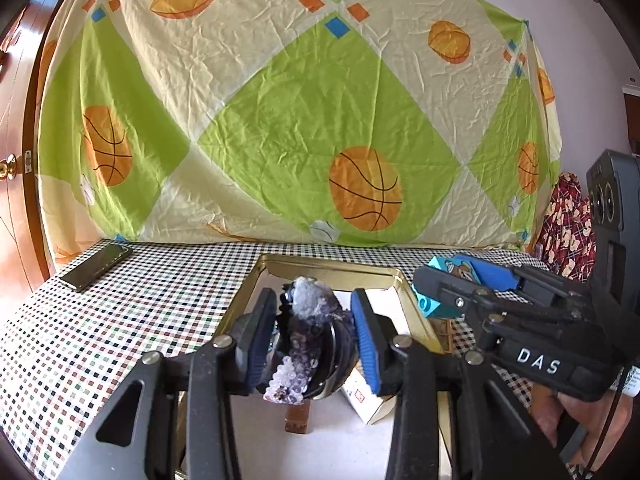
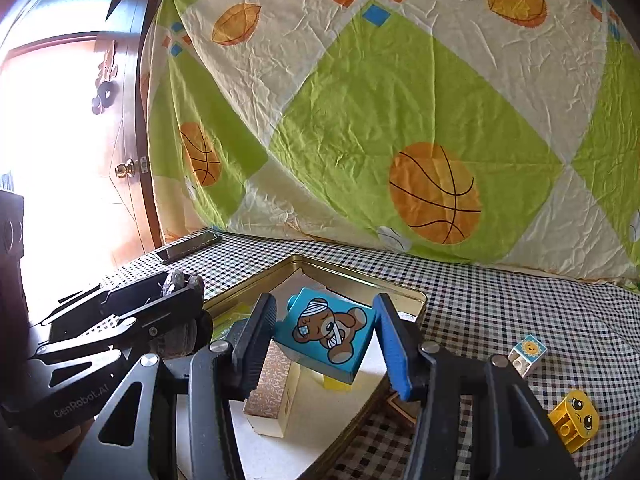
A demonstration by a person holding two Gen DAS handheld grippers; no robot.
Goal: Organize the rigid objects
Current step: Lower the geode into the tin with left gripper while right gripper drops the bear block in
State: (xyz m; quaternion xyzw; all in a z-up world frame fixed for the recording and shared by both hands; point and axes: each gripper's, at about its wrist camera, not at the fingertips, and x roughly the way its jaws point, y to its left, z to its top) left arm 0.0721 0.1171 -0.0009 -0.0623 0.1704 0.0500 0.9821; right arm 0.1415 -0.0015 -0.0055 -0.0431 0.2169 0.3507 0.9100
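My left gripper (image 1: 316, 338) is shut on a dark round ornament with purple-white sequins (image 1: 310, 336), held above the gold metal tray (image 1: 396, 276). In the right wrist view my right gripper (image 2: 326, 340) is shut on a blue toy brick with a bandaged bear picture (image 2: 328, 334), tilted over the same tray (image 2: 416, 300). That brick (image 1: 460, 276) and the right gripper (image 1: 472, 284) also show at the right of the left wrist view. The left gripper (image 2: 176, 292) appears at the left of the right wrist view. A small white and patterned box (image 2: 276, 396) lies in the tray.
A black phone (image 1: 96, 266) lies at the far left of the checkered tablecloth. A white sun brick (image 2: 526, 354) and a yellow sad-face brick (image 2: 576, 418) sit on the cloth right of the tray. A sports-print sheet (image 1: 320, 100) hangs behind. A wooden door stands at the left.
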